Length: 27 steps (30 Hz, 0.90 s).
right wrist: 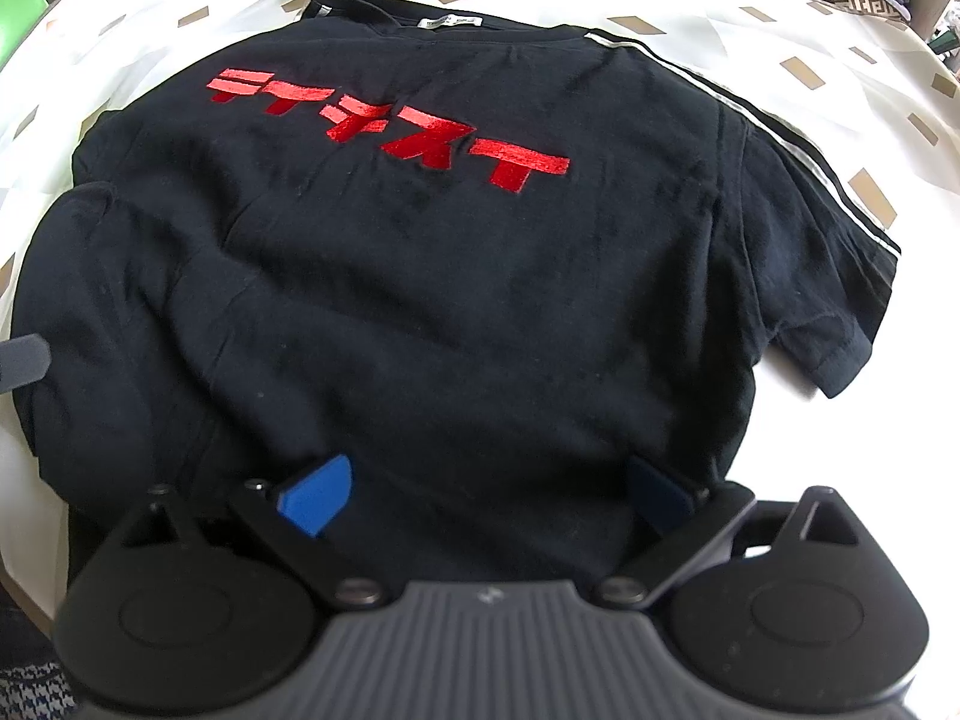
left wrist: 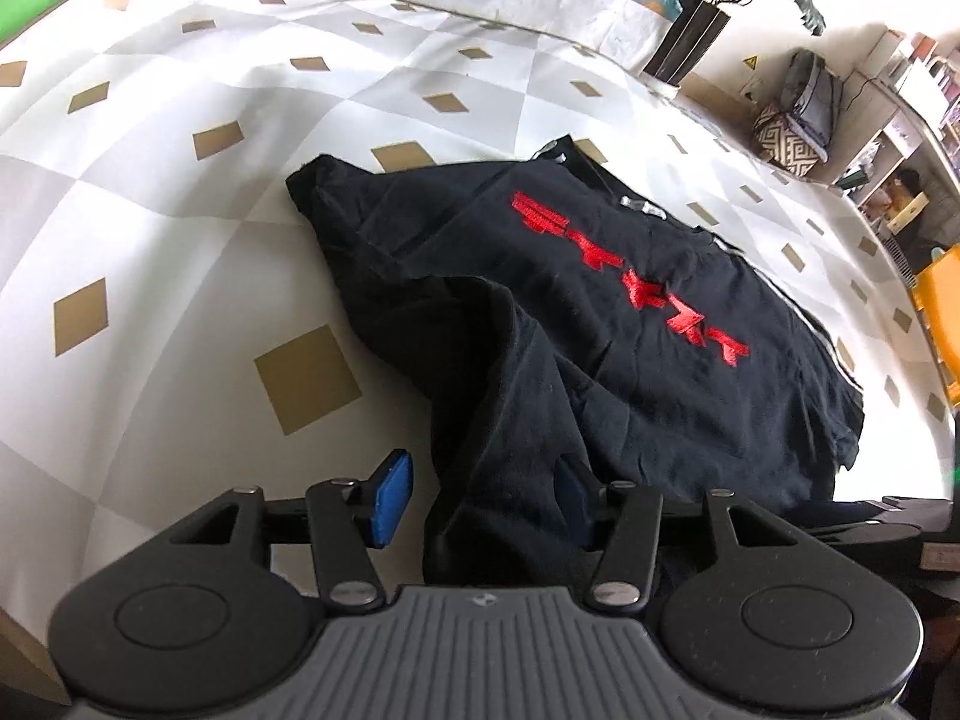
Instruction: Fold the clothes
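Note:
A black T-shirt (left wrist: 600, 360) with red characters across it lies on a white tablecloth with tan diamonds (left wrist: 240, 240). Its left sleeve side is bunched up into a raised fold. My left gripper (left wrist: 480, 489) is open at that fold. Loose cloth hangs between the blue pads (left wrist: 393, 492) and covers part of the right one, while the left pad stands apart from it. In the right wrist view the T-shirt (right wrist: 450, 300) lies mostly flat, a white stripe running along its shoulder and sleeve. My right gripper (right wrist: 489, 498) is wide open just above the near hem, gripping nothing.
A plant in a dark vase (left wrist: 690, 42) and a patterned basket (left wrist: 786, 138) stand beyond the table's far right. Shelves and an orange object (left wrist: 942, 312) are at the right. Bare tablecloth (right wrist: 840, 90) surrounds the shirt.

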Each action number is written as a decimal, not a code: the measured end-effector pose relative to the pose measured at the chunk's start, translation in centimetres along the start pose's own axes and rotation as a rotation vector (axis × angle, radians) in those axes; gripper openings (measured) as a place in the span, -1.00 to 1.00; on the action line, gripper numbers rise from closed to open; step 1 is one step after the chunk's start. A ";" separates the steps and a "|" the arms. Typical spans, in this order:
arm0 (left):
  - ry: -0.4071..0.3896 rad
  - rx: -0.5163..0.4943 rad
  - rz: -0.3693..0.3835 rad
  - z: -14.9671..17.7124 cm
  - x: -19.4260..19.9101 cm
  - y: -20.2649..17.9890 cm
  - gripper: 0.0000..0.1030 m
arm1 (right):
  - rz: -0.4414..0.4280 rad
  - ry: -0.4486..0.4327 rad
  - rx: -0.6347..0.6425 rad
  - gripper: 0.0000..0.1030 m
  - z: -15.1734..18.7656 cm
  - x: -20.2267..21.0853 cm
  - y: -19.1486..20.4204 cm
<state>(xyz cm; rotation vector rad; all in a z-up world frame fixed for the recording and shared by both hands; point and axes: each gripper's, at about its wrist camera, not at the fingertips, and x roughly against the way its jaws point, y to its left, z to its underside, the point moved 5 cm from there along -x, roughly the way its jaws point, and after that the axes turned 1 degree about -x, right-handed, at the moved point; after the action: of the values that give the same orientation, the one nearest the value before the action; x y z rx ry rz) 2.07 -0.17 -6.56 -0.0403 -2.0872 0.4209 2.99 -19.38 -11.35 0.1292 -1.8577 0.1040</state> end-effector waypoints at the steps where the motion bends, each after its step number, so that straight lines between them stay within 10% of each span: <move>1: 0.010 0.002 -0.006 0.1 -0.3 0.1 -0.02 | 0.000 0.000 0.000 0.93 0.0 0.0 0.0; 8: 0.032 0.042 0.004 0.7 -1.3 0.8 -0.07 | -0.001 -0.001 0.006 0.95 -0.1 0.0 0.2; 15: 0.002 -0.015 -0.015 0.9 0.0 0.4 -0.77 | -0.002 -0.001 0.007 0.95 0.0 0.1 0.2; 22: -0.020 -0.083 -0.122 1.4 1.6 0.7 -0.80 | -0.003 -0.001 0.008 0.95 0.2 0.3 0.2; 27: -0.005 0.040 -0.012 1.7 1.5 1.9 -0.80 | -0.003 0.002 0.007 0.95 0.1 0.1 0.3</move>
<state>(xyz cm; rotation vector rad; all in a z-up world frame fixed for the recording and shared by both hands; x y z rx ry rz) -0.43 1.42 -6.68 -0.0030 -2.0819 0.4556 2.82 -19.11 -11.24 0.1369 -1.8557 0.1086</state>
